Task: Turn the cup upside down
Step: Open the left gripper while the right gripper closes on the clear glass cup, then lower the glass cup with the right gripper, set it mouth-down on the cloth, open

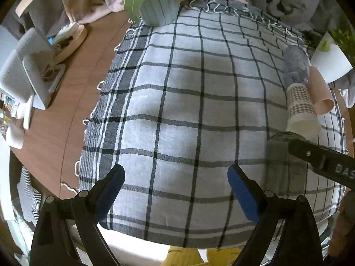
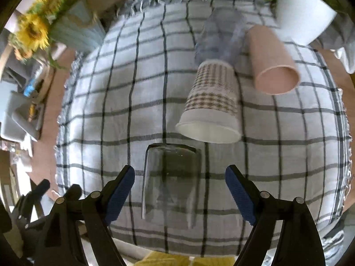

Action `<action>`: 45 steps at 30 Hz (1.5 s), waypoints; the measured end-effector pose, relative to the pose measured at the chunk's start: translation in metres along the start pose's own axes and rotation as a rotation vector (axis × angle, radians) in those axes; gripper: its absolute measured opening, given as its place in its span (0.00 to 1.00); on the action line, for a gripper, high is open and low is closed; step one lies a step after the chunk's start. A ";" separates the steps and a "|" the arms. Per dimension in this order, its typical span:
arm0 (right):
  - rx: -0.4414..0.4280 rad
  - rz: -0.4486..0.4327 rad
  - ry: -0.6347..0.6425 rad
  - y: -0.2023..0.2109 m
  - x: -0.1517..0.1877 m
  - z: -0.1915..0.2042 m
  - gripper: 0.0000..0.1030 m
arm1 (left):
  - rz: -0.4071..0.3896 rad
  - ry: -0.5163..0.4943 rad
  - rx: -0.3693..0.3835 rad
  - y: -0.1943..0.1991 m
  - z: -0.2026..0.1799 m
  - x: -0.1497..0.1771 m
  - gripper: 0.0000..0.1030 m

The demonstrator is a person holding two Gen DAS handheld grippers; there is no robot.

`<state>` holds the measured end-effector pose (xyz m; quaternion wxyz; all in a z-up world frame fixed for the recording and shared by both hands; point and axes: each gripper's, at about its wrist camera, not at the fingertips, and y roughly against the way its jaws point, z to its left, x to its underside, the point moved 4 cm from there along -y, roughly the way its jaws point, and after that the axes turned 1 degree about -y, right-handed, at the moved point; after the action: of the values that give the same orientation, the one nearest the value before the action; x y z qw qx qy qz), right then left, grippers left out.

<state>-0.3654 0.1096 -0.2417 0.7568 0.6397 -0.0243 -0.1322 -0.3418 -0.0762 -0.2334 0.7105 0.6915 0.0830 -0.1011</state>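
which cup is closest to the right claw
The clear glass cup, between the open right claw fingers; the patterned, pink and bluish cups stand farther back.

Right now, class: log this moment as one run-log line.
right claw: open around glass, base up | left claw: open, empty | paper cup: beyond glass

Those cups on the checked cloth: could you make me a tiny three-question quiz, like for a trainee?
1. True or false: the right gripper is clamped shut on the clear glass.
2. Which cup has a houndstooth pattern? A) the pink cup B) the paper cup C) the glass
3. Fill in: the left gripper is open and holds ____.

Key: 1 false, its jaws stand open either side of the glass. 2 B. 3 nothing.
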 end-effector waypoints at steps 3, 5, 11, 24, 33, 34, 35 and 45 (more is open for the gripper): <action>0.035 0.029 0.009 -0.012 -0.004 0.006 0.79 | 0.006 -0.010 0.001 -0.007 0.002 -0.004 0.92; 0.045 0.040 0.020 -0.018 -0.006 0.010 0.78 | 0.006 -0.011 -0.004 -0.010 0.005 -0.007 0.92; 0.075 0.061 -0.002 -0.031 -0.010 0.010 0.71 | 0.013 -0.027 -0.010 -0.018 0.008 -0.009 0.92; 0.063 -0.063 -0.014 0.018 0.019 0.010 0.65 | -0.029 -0.064 0.022 -0.004 0.006 -0.011 0.92; 0.107 -0.203 -0.019 0.053 0.029 0.021 0.64 | -0.080 -0.101 0.025 0.013 0.000 -0.012 0.92; 0.118 -0.214 -0.017 0.055 0.030 0.021 0.64 | -0.085 -0.104 0.026 0.014 -0.001 -0.011 0.92; 0.128 -0.226 -0.015 0.055 0.030 0.021 0.64 | -0.092 -0.108 0.026 0.015 -0.002 -0.011 0.92; 0.212 -0.282 0.006 0.046 0.032 0.018 0.64 | -0.083 -0.120 0.004 0.005 -0.005 -0.005 0.92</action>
<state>-0.3310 0.0914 -0.1978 0.6591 0.7133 0.0543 -0.2318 -0.3452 -0.0712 -0.2271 0.7080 0.6815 0.0688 -0.1721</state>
